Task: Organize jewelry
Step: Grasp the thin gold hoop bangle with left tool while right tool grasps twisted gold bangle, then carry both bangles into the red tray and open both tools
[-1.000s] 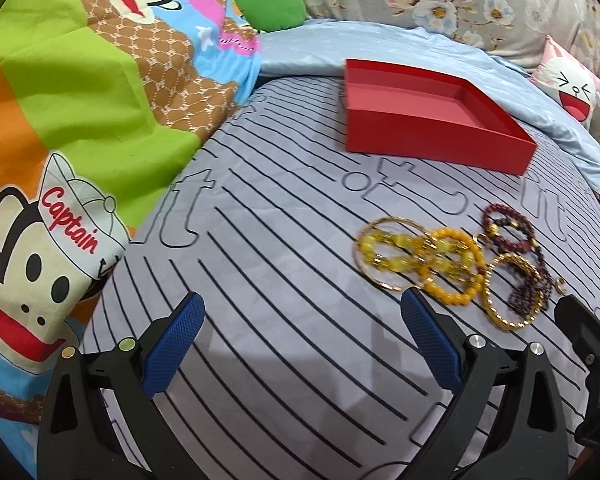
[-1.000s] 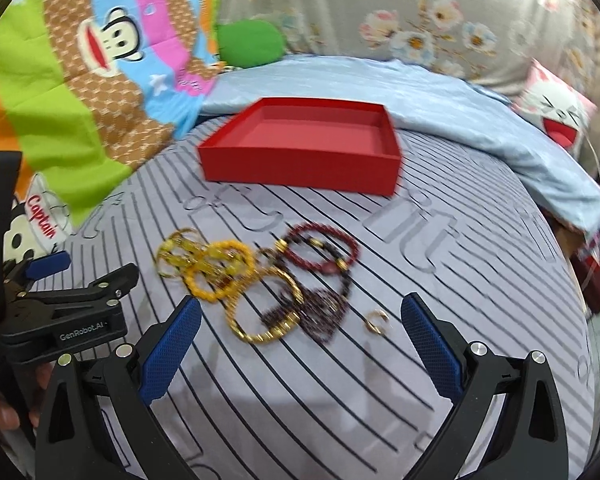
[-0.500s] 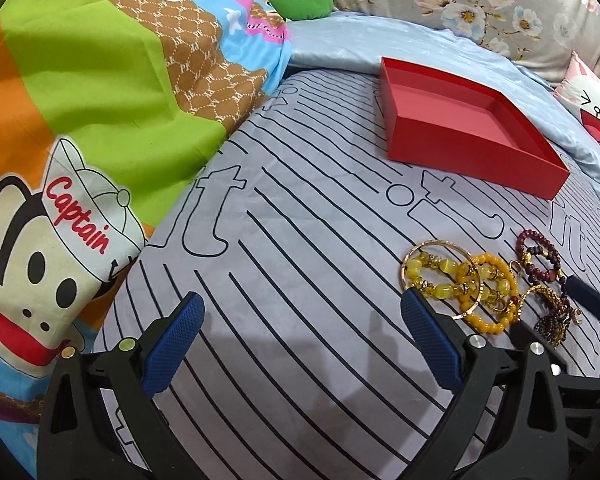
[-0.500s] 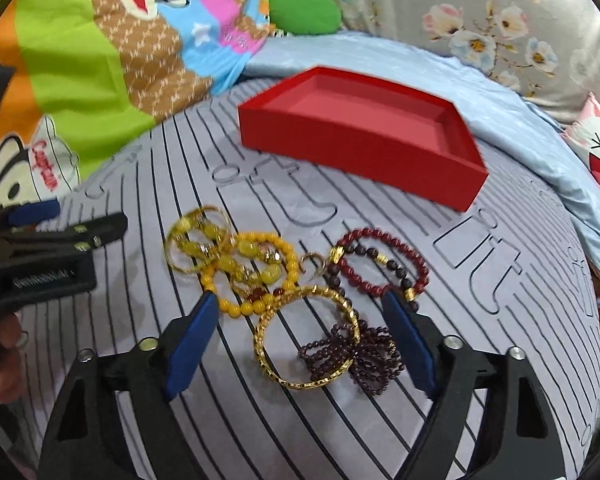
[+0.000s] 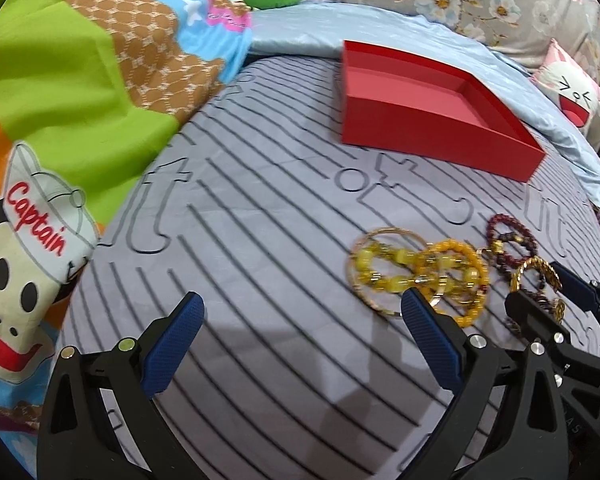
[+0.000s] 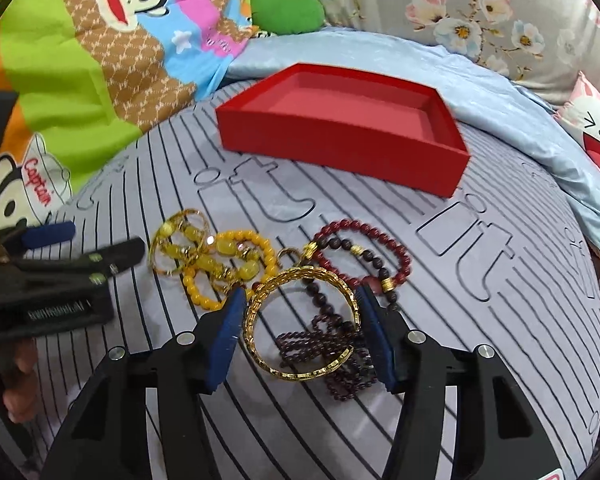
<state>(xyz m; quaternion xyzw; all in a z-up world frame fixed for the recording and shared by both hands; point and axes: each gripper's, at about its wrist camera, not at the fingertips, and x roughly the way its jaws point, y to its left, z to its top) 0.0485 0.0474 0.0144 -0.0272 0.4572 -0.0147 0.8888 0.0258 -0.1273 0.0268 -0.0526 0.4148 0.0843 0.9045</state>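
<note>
A pile of jewelry lies on the striped grey bedsheet: yellow bead bracelets, a gold bangle, red bead bracelets and a dark bead string. My right gripper is low over the pile, its blue pads either side of the gold bangle, close to its rim; contact is unclear. My left gripper is open and empty, left of the pile. An empty red tray stands beyond the jewelry.
A colourful monkey-print quilt covers the left side. A pale blue sheet, a green cushion and a white-and-pink face cushion lie behind and to the right of the tray.
My right gripper has moved forward and down onto the pile and narrowed its jaws around the gold bangle. My left gripper has drifted slightly and stayed open.
</note>
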